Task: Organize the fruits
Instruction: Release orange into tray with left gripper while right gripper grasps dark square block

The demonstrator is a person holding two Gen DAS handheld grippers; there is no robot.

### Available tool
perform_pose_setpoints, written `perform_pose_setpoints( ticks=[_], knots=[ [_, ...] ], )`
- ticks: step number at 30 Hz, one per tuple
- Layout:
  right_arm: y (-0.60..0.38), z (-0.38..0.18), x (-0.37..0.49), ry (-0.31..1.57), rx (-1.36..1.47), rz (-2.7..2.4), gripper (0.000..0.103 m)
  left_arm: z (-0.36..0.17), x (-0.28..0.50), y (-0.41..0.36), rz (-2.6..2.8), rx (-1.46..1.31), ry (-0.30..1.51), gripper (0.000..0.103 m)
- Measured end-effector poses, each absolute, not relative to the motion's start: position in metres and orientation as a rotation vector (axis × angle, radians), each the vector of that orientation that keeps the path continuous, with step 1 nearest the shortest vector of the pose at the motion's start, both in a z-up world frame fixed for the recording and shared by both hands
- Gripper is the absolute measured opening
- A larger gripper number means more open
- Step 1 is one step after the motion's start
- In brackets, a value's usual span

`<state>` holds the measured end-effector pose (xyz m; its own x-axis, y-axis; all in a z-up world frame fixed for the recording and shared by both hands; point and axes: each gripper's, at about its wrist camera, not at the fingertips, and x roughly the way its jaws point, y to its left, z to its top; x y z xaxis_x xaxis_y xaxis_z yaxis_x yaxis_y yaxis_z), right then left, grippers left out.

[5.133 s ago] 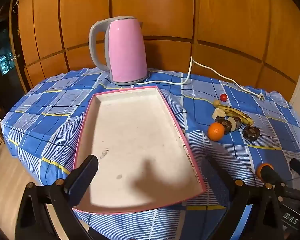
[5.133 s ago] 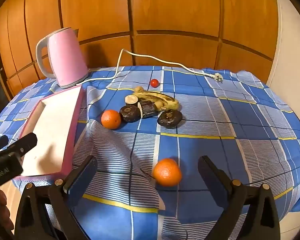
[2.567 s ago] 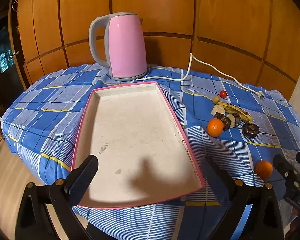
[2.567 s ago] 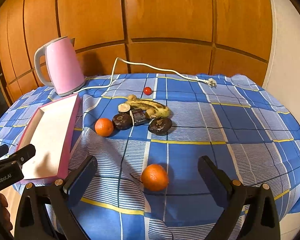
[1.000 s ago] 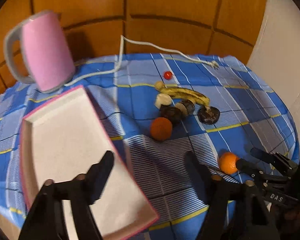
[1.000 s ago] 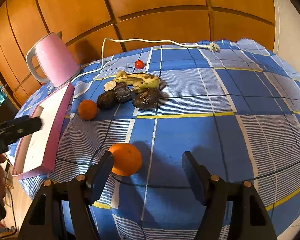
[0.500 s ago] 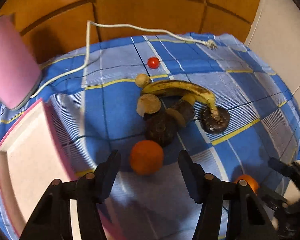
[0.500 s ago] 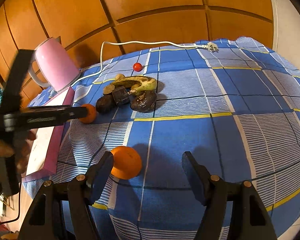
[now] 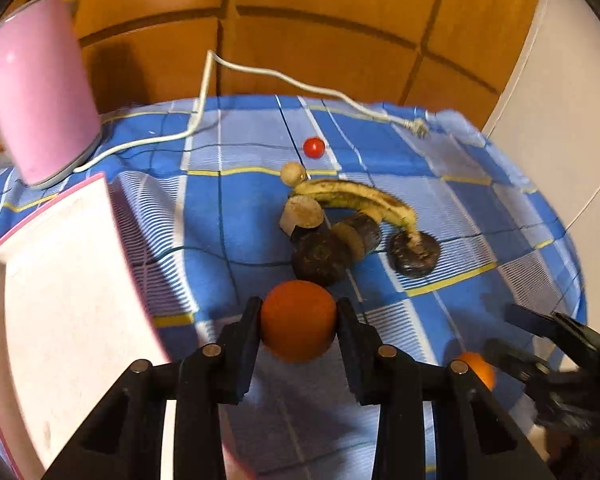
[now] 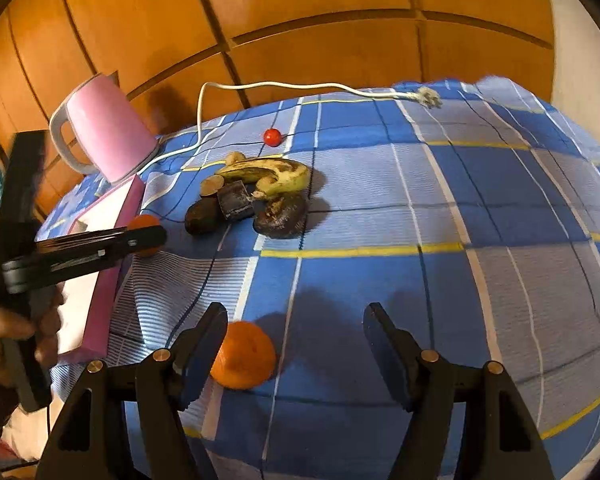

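Left gripper jaws are being closed on an orange at lower centre; right view is hiding it behind a finger.

Light: warm, dim indoor light from above.
Shadows: soft, on the tablecloth near the camera.
Blur: kettle smeared.
Edges: strong fisheye bending, dark corners.
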<state>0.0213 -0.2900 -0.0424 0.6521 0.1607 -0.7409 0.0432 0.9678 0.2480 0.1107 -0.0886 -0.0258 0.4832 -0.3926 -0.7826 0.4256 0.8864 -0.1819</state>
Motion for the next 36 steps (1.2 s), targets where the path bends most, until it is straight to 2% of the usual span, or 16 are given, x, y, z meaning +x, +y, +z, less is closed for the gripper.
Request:
perform_pose_setpoints(
  ticks=[6, 8, 19, 22, 36],
  knots=[
    [-0.29, -0.038, 0.055, 0.905, 0.27, 0.137, 0.063, -0.001, 0.089, -0.038, -0.453, -0.078, 0.88, 0.037],
    [-0.285, -0.033, 0.065, 0.905, 0.223, 0.141, 0.056, 0.003, 0.084, -0.019, -0.42, -0.097, 0.866, 0.037],
    [-0.264, -0.02, 0.102, 0.924, 0.042, 0.176, 0.056, -0.016, 0.095, 0.078, -0.164, -0.146, 0.899, 0.037],
    [-0.244, -0.015, 0.113, 0.907, -0.044, 0.231, 0.035, -0.016, 0.107, 0.084, -0.123, -0.148, 0.888, 0.037],
    [-0.216, -0.047, 0.166, 1.027, -0.182, 0.263, 0.033, -0.02, 0.171, 0.096, -0.026, -0.13, 0.883, 0.038]
  ],
)
